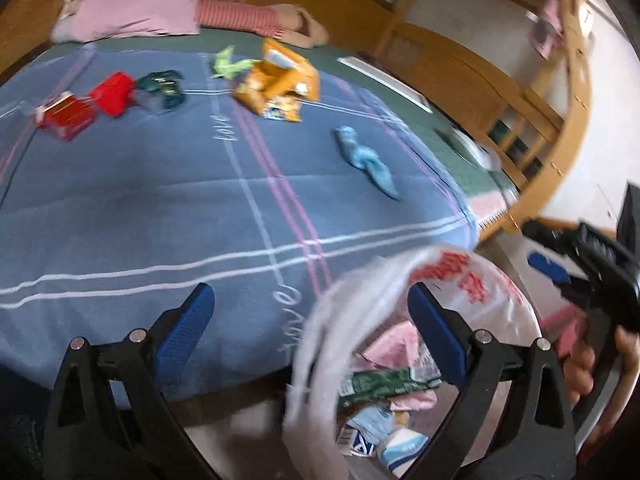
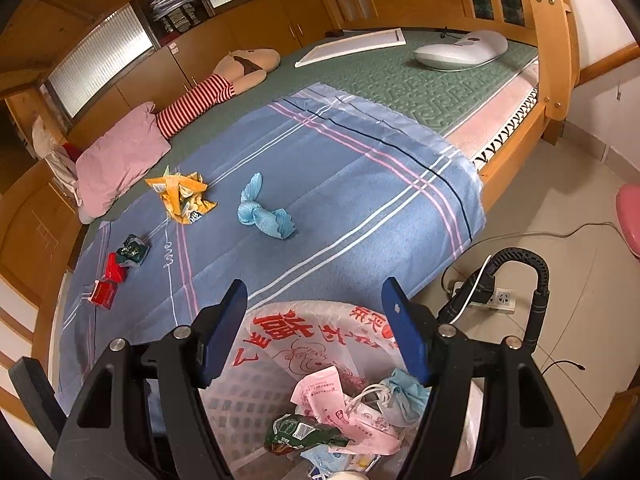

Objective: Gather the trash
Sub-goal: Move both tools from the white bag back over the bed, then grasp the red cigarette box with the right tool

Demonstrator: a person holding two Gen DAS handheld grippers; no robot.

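My left gripper [image 1: 310,300] is open wide over the near edge of the bed, with nothing between its fingers. To its right a white plastic bag with red print [image 1: 452,276] lines a bin holding several wrappers. My right gripper [image 2: 316,296] hangs open above that bag [image 2: 320,324], gripping nothing; it also shows at the right edge of the left wrist view as the right gripper [image 1: 560,276], held by a hand. On the blue sheet lie an orange snack wrapper [image 1: 276,84] [image 2: 180,196], a crumpled blue piece [image 1: 364,160] [image 2: 264,212], a dark green wrapper [image 1: 162,88] [image 2: 132,250] and two red boxes [image 1: 112,92] [image 2: 104,292].
A pink pillow [image 2: 120,156] and a striped doll [image 2: 200,100] lie at the head of the bed. A white frame [image 2: 352,46] and a white device [image 2: 460,52] rest on the green mattress cover. A power strip [image 2: 496,300] and cables lie on the tiled floor beside the wooden bed frame [image 2: 556,60].
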